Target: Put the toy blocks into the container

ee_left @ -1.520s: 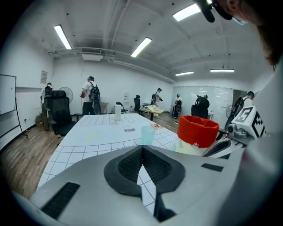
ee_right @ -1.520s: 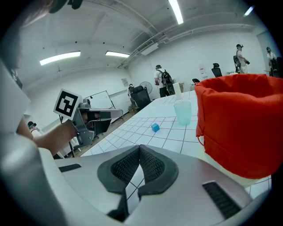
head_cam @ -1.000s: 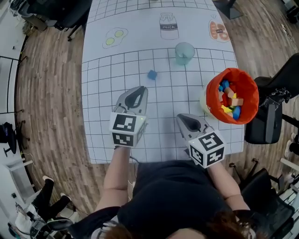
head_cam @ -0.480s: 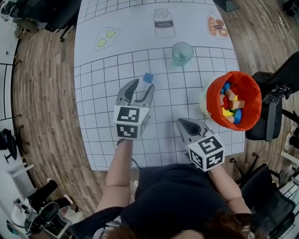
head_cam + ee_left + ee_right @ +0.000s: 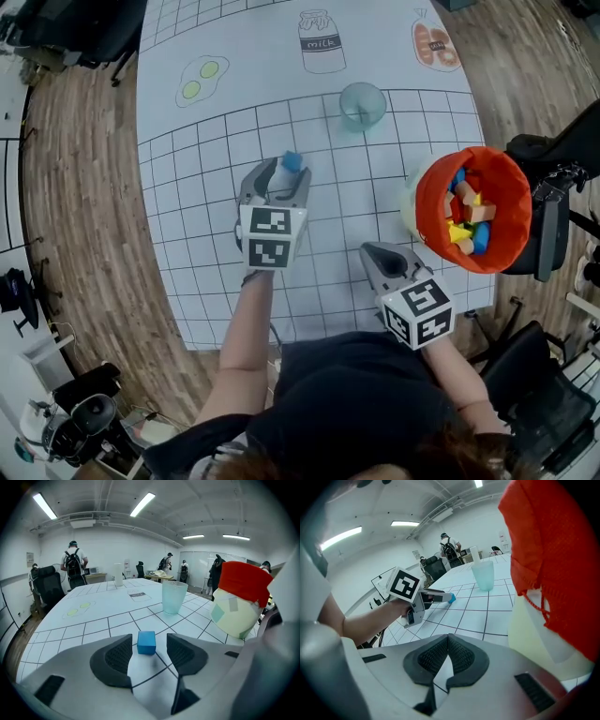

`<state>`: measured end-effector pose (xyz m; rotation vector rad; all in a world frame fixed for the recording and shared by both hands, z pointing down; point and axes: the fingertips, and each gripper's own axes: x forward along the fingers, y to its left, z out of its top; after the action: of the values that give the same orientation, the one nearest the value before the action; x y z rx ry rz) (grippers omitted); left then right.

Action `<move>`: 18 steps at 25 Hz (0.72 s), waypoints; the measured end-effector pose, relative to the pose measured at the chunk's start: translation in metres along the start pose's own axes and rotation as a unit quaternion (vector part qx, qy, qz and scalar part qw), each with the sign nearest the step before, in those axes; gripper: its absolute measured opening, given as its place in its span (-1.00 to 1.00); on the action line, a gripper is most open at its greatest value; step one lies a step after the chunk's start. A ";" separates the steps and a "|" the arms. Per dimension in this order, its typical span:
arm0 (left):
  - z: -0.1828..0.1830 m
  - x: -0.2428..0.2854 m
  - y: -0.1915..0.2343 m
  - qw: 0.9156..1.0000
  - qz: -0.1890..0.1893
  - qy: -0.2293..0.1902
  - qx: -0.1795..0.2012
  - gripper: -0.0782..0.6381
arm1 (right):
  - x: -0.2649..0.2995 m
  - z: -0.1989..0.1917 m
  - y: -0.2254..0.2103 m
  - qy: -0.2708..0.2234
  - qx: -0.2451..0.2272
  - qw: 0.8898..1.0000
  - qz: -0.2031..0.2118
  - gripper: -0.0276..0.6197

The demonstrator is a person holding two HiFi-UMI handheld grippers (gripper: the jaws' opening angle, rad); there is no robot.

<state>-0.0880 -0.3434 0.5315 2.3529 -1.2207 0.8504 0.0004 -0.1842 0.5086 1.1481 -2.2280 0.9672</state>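
Note:
A small blue cube block (image 5: 292, 161) (image 5: 146, 642) lies on the gridded white table mat. My left gripper (image 5: 278, 172) (image 5: 147, 649) reaches around it, jaws opening; the block sits between the fingertips with a gap on each side. The container (image 5: 472, 208) is a pale tub lined with orange-red cloth, holding several coloured blocks, at the table's right edge; it shows in the left gripper view as container (image 5: 240, 599) and fills the right of the right gripper view as container (image 5: 553, 569). My right gripper (image 5: 382, 253) (image 5: 447, 649) rests shut and empty near the table's front, left of the container.
A translucent teal cup (image 5: 362, 104) (image 5: 174, 596) (image 5: 483, 574) stands behind the block. Printed milk (image 5: 320, 40), eggs (image 5: 200, 80) and bread (image 5: 434, 43) pictures mark the mat's far part. A black chair (image 5: 548, 211) stands right of the table. People stand far across the room.
My left gripper has gone from shut to wide and moved forward until its jaws flank the blue block. The right gripper has stayed near the front edge.

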 end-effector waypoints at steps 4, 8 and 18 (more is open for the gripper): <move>-0.003 0.010 0.002 1.000 0.004 0.005 -0.002 -0.15 | 0.002 -0.003 -0.005 0.004 0.005 1.000 -0.003 -0.87; -0.007 0.017 0.004 1.000 0.006 0.010 -0.004 -0.15 | 0.003 -0.006 -0.007 0.006 0.008 1.000 -0.006 -0.87; -0.010 0.017 0.003 1.000 0.008 0.023 0.001 -0.35 | -0.006 -0.006 -0.006 -0.005 0.008 1.000 -0.012 -0.87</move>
<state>-0.0866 -0.3499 0.5499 2.3145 -1.2226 0.9053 0.0093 -0.1792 0.5111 1.1861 -2.2124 0.9750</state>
